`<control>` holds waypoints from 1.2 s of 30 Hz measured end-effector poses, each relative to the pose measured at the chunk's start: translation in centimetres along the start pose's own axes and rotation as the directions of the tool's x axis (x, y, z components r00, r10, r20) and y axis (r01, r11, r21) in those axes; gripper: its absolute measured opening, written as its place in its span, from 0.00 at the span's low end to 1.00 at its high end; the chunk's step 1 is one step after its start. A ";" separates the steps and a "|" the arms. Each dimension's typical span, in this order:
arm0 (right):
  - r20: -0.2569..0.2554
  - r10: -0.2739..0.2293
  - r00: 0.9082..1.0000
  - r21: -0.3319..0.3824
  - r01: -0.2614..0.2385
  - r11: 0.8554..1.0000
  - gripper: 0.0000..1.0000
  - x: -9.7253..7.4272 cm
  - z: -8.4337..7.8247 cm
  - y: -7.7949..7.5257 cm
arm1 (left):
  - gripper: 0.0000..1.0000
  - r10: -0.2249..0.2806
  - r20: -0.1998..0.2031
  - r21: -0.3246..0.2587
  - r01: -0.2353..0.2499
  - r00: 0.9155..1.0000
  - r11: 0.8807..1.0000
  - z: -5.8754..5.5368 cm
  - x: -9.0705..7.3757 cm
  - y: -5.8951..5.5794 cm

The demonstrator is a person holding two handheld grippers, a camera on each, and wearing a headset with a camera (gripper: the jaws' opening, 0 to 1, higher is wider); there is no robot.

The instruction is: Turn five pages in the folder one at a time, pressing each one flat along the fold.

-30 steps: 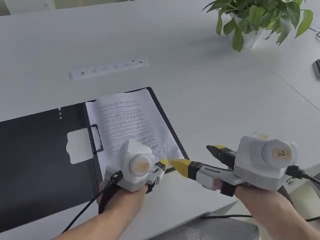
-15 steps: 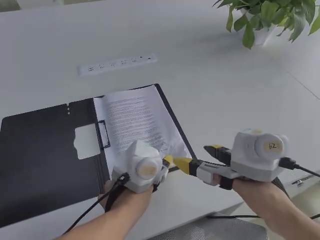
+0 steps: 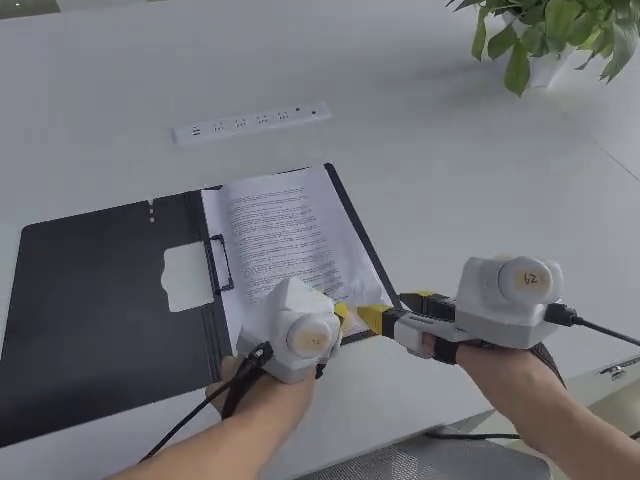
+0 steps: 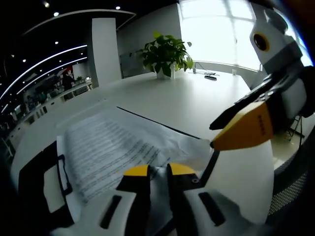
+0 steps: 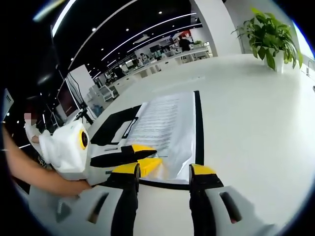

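Note:
A black folder [image 3: 90,300] lies open on the white table, with a printed page [image 3: 285,235] on its right half under a clip [image 3: 215,265]. My left gripper [image 3: 338,315] sits at the page's near edge. In the left gripper view its jaws [image 4: 157,171] stand almost together, with the slightly wrinkled page [image 4: 113,147] running in between them. My right gripper [image 3: 392,308] points left at the page's near right corner. In the right gripper view its jaws [image 5: 165,169] are wide apart and hold nothing, just short of the page [image 5: 167,123] and the left gripper's fingertips [image 5: 147,164].
A white power strip [image 3: 250,122] lies beyond the folder. A potted plant [image 3: 550,40] stands at the far right. The table's near edge [image 3: 400,420] runs just under both hands, and cables trail from the grippers.
The right gripper has moved left, closer to the page's near right corner and the left gripper. The left gripper has stayed at the page's edge. The head camera has shifted.

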State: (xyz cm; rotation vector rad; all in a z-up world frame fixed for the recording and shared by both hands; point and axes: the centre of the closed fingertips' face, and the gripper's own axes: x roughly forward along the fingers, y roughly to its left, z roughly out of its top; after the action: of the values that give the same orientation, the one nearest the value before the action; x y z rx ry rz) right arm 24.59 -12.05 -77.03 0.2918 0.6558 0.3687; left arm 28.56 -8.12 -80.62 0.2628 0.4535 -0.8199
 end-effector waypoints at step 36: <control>-0.078 -0.069 0.995 0.067 0.075 0.995 0.00 1.6 -1.6 -2.2 | 0.07 0.010 -0.006 -0.019 -0.010 1.000 1.000 0.0 0.1 0.3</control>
State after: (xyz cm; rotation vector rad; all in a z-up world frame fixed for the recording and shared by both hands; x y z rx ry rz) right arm 25.28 -13.09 -79.93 0.3208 0.7527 0.2893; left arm 28.84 -7.99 -80.69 0.2493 0.4652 -0.8048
